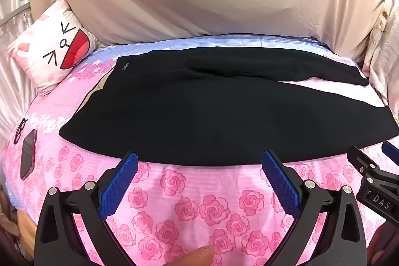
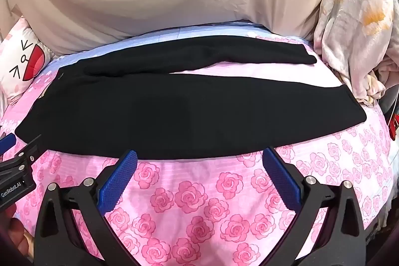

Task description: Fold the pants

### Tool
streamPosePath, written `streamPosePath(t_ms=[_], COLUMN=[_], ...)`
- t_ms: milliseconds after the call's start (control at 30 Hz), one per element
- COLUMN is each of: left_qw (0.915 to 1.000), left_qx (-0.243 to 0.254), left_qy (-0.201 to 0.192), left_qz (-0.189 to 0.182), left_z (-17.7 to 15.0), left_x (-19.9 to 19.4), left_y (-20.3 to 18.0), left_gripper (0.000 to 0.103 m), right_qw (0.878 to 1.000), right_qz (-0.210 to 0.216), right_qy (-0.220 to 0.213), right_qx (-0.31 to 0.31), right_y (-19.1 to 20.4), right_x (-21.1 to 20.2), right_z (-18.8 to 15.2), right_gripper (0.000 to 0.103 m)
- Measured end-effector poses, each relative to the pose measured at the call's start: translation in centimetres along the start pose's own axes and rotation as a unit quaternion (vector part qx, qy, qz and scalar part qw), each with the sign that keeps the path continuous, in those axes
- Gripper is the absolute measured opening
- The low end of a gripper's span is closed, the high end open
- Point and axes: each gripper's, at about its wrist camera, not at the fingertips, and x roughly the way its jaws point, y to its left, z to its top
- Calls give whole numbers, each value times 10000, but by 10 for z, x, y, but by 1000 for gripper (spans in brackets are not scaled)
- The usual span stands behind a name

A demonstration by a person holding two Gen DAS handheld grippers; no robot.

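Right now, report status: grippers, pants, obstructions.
Left gripper open, right gripper open, both short of the near hem. Black fabric pants flat on the rose-print sheet, legs splayed, unfolded. Nothing on the pants.

Black pants (image 1: 212,114) lie flat across the bed, legs splayed apart toward the right.

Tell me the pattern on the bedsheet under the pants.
Pink roses on a pink bedsheet, clearest in the right wrist view.
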Motion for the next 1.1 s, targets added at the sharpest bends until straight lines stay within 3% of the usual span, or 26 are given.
streamPosePath(t_ms=[500,1100], left_qw=[9997,9999], left_qx=[114,41], left_qy=[-22,-67], left_qz=[197,114], left_z=[6,6], left_x=[-4,2], left_y=[-2,3], left_gripper=[98,98], right_qw=[10000,10000], right_qz=[88,80], right_qy=[-11,-59], right_qx=[4,-1], right_y=[-1,-5], right_x=[2,-2], right_z=[3,5], right_gripper=[98,98])
